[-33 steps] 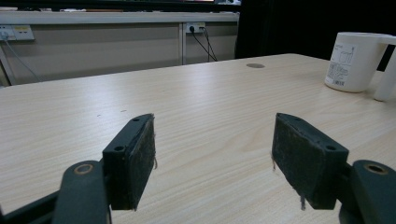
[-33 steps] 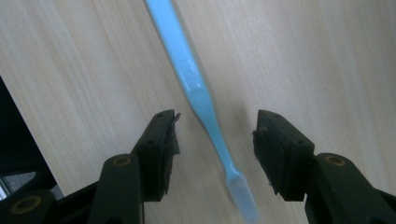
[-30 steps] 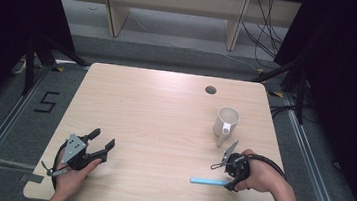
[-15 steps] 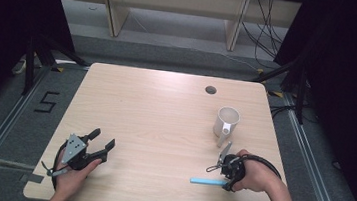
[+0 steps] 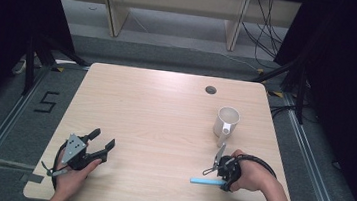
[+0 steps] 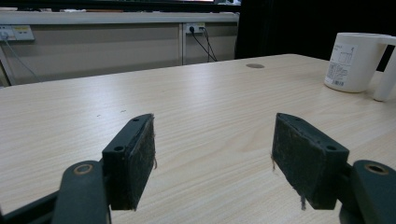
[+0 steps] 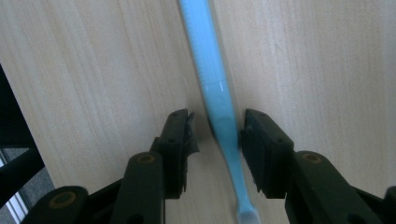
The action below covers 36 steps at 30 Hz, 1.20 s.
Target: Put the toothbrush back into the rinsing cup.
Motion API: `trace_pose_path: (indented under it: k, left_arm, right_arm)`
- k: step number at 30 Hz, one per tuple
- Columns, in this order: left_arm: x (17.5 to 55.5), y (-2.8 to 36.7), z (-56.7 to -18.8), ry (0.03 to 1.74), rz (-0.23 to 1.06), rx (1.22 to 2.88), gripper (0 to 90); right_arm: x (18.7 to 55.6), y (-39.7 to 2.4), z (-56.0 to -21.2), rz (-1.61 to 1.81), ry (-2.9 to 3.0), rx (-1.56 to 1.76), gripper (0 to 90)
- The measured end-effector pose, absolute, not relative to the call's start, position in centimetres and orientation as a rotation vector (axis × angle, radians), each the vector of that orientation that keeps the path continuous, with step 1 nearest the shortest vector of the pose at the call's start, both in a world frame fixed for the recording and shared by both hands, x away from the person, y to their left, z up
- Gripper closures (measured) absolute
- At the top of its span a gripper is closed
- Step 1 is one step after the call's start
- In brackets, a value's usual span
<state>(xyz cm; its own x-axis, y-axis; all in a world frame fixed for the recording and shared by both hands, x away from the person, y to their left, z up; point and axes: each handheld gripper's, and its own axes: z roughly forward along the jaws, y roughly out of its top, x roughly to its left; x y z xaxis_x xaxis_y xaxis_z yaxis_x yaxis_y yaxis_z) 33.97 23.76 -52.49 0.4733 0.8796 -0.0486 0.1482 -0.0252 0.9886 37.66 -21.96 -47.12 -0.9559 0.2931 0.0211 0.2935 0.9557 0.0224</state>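
A light blue toothbrush [image 5: 206, 182] lies flat near the table's front right edge. In the right gripper view the toothbrush [image 7: 212, 79] runs up between the jaws, bristle head at the bottom. My right gripper [image 5: 225, 178] [image 7: 215, 135] points straight down over its handle. It is open, with the right pad against the handle and a small gap on the left. A white mug [image 5: 227, 120] [image 6: 355, 60] stands upright just behind that hand, its handle toward the front. My left gripper [image 5: 103, 139] [image 6: 215, 149] rests at the front left, open wide on nothing.
The wooden table [image 5: 155, 108] has a dark cable hole [image 5: 211, 90] at the back right. The right gripper view shows the table's edge [image 7: 18, 112] close on its left. Shelving and cables stand beyond the far side.
My right gripper has dropped slightly toward the front, down onto the toothbrush. The left gripper, the mug and the toothbrush have not moved.
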Motion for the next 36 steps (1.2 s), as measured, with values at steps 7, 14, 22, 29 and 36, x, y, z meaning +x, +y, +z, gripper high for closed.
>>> trace_pose_path:
  k: [7, 14, 22, 29, 36]
  left_arm:
    - [33.99, 23.78, -52.49, 0.943, 0.747, 1.500, 29.5]
    - [33.98, 23.78, -52.49, 0.942, 0.747, 1.500, 29.5]
    - [33.98, 23.79, -52.50, 0.941, 0.746, 1.499, 29.5]
    - [33.99, 23.78, -52.49, 0.941, 0.746, 1.499, 29.5]
    - [33.98, 23.77, -52.49, 0.939, 0.749, 1.502, 29.5]
  right_arm:
    - [37.94, -21.74, -47.22, -0.031, -3.092, -0.400, 64.5]
    - [37.95, -21.43, -47.19, 0.003, -3.095, -0.393, 71.4]
    - [37.99, -21.33, -47.16, 0.021, -3.096, -0.414, 78.2]
    - [38.16, -21.43, -47.20, -0.003, -3.093, -0.374, 79.3]
    - [38.08, -21.42, -47.18, -0.002, -3.096, -0.372, 79.4]
